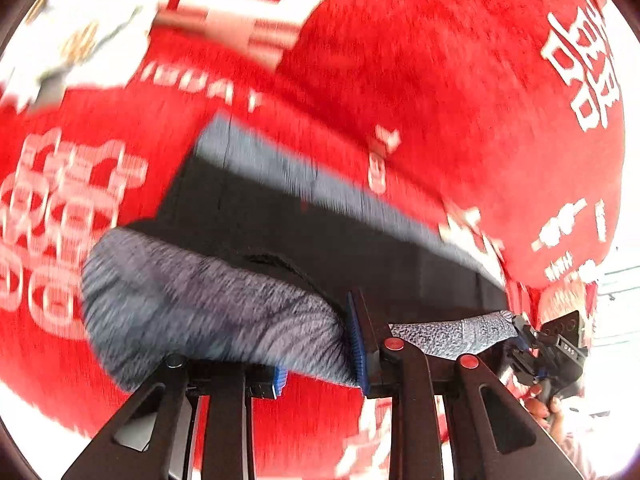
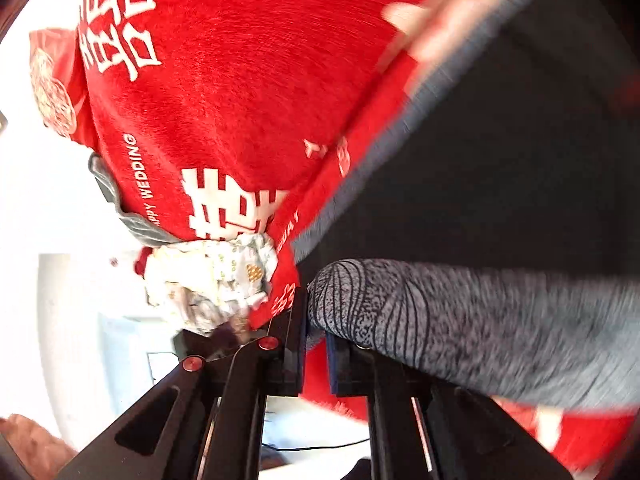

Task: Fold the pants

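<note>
Clearly both tools are gripping the garment: the left gripper (image 1: 320, 364) has its blue-padded jaws pinched narrow on a bunched edge of the grey marled knit pants with a dark lining (image 1: 208, 312), the cloth bulging out to the left of its fingers and a thinner strip running off to the right, where the right gripper (image 1: 532, 344) is seen holding that same edge, a hand (image 1: 544, 404) beneath it. From its own camera the right gripper (image 2: 316, 344) has its jaws drawn close together, pinching a rounded end of the grey knit (image 2: 440, 320) that trails away to its right. Ahead of both grippers the dark inner face of the pants lies spread over a red plush blanket printed with white characters (image 1: 400, 60), with a crumpled white patterned cloth (image 2: 216, 280) off to the left of the right gripper. Judging by this, the fold is only under way: one edge is lifted off the blanket between the two grips, and carrying it over, laying it flat and any further folds are left to do
</note>
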`<state>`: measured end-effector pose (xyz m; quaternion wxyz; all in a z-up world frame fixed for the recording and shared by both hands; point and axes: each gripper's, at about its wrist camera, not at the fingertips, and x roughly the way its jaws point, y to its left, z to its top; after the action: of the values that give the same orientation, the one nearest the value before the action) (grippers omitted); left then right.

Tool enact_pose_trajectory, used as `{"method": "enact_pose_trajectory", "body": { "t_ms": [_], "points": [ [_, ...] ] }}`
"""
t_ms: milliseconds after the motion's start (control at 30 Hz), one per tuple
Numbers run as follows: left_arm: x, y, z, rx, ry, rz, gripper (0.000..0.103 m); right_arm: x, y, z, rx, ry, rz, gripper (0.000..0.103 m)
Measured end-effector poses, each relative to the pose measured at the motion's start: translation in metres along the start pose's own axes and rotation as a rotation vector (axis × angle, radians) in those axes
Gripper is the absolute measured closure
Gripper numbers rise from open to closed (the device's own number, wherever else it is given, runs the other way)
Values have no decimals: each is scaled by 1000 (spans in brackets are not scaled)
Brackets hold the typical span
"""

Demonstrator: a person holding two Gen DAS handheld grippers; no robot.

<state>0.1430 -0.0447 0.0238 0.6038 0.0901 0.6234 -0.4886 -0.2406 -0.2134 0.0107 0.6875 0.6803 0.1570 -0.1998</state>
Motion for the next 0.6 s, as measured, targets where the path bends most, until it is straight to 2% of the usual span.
{"method": "enact_pose_trajectory", "body": {
  "t_ms": [33,67,100,133,200,267,300,333,367,400,500,600],
  "points": [
    [10,-3,16,13,-23,41,68,13,6,19,-10,12,-26,94],
    [17,-3,27,26,-45,89,47,25,9,40,-19,22,-51,94],
    [25,-4,38,41,-76,160,35,38,9,59,-26,32,-83,93],
    [35,-5,49,57,-108,223,27,51,6,74,-26,41,-121,90],
    [54,1,65,69,-109,289,27,76,2,100,-12,49,-195,90],
    [67,8,74,50,-103,369,27,99,-17,117,30,72,-287,79],
    [70,10,74,41,-100,396,27,107,-25,121,48,83,-329,56],
    [70,13,74,25,-94,432,27,116,-32,123,65,99,-336,42],
    [69,16,74,14,-89,442,27,117,-32,123,66,78,-296,34],
    [69,18,72,9,-83,446,27,118,-25,124,67,78,-271,21],
    [57,-2,57,108,-52,455,27,113,3,120,-25,135,-299,20],
    [58,-46,27,274,22,377,27,62,12,95,-96,115,-246,20]
  ]
}}
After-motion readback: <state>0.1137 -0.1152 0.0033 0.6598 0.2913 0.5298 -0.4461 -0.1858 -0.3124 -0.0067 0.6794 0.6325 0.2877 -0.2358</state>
